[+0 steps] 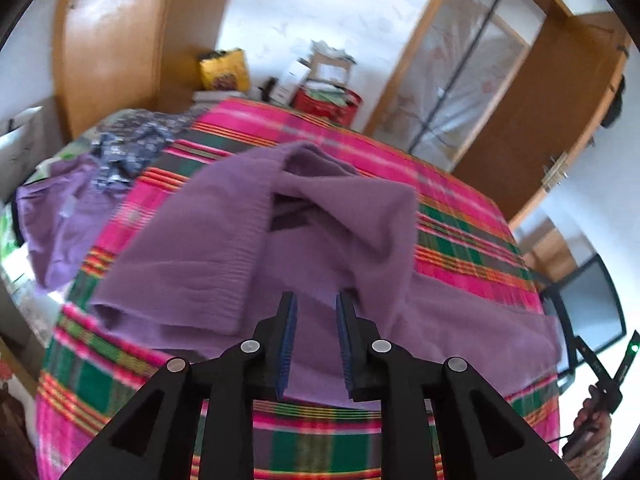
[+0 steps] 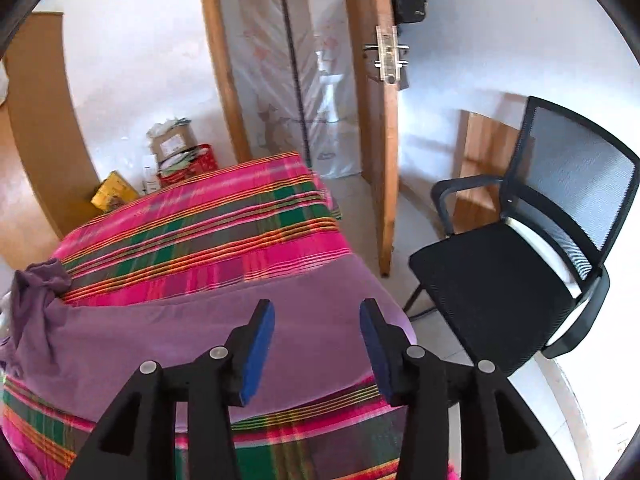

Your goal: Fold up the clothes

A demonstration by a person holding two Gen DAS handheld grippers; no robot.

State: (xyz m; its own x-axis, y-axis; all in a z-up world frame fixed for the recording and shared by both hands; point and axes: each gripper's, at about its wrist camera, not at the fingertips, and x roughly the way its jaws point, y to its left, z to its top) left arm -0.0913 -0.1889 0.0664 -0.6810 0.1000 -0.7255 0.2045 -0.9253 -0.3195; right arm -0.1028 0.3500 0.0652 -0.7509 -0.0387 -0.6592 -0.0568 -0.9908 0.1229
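A purple knit sweater [image 1: 360, 220] lies spread on the pink and green plaid bedspread [image 1: 472, 224], one sleeve [image 1: 188, 256] folded across its body and the fabric bunched near the top. My left gripper [image 1: 316, 304] hovers over the sweater's near part, open by a narrow gap, with nothing pinched between the blue pads. In the right wrist view the same sweater [image 2: 192, 336] reaches the bed's right edge. My right gripper [image 2: 317, 306] stands open and wide above that edge, with no cloth between its fingers.
A second purple garment [image 1: 60, 216] and a blue patterned one [image 1: 132, 144] lie at the bed's far left. A red basket [image 1: 328, 104] and a yellow bag [image 1: 224, 68] sit beyond the bed. A black mesh chair [image 2: 520, 264] stands right of the bed, by a wooden door [image 2: 376, 140].
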